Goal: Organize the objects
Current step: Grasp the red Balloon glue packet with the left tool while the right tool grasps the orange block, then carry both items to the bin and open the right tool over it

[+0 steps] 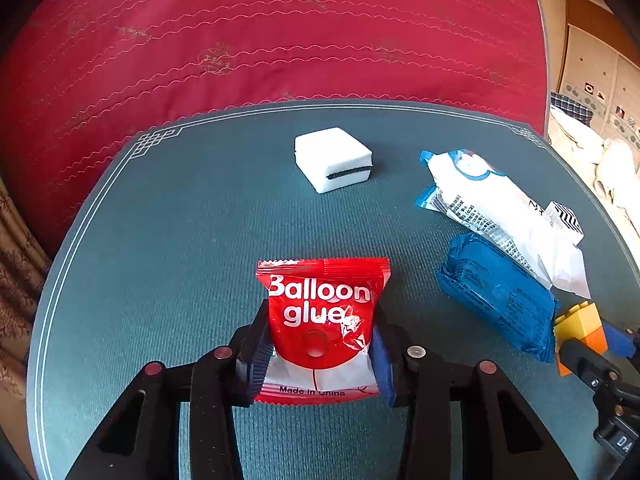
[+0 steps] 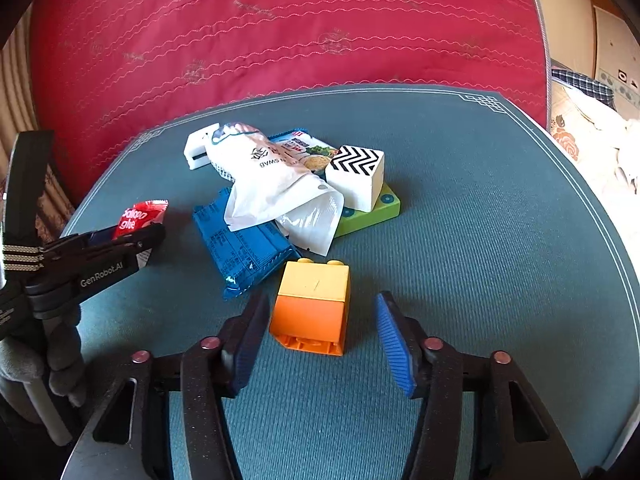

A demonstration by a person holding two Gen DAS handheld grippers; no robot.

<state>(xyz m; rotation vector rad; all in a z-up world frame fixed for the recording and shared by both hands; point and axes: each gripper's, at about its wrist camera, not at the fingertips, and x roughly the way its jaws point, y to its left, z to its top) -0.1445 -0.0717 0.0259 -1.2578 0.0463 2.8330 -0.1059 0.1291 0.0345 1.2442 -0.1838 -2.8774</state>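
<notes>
A red "Balloon glue" packet (image 1: 324, 300) lies on the teal table (image 1: 160, 240), and my left gripper (image 1: 318, 356) is shut on its lower half, both pads pressed into its sides. The right wrist view shows that left gripper (image 2: 132, 240) at the left, the packet (image 2: 138, 218) poking out of it. A block (image 2: 312, 304), yellow on top and orange below, lies tipped over between the fingers of my right gripper (image 2: 320, 300). The left pad is right beside it, the right pad stands clear, so the jaws are open. The left wrist view has that block (image 1: 576, 324) at its right edge.
A pile sits mid-table: a white swab pouch (image 2: 272, 184), a blue packet (image 2: 240, 248), a zigzag-patterned white cube (image 2: 356, 176) on a green plate (image 2: 376, 212), a snack packet (image 2: 304, 148). A white foam block (image 1: 332, 160) lies behind. A red quilt (image 1: 280, 40) borders the far edge.
</notes>
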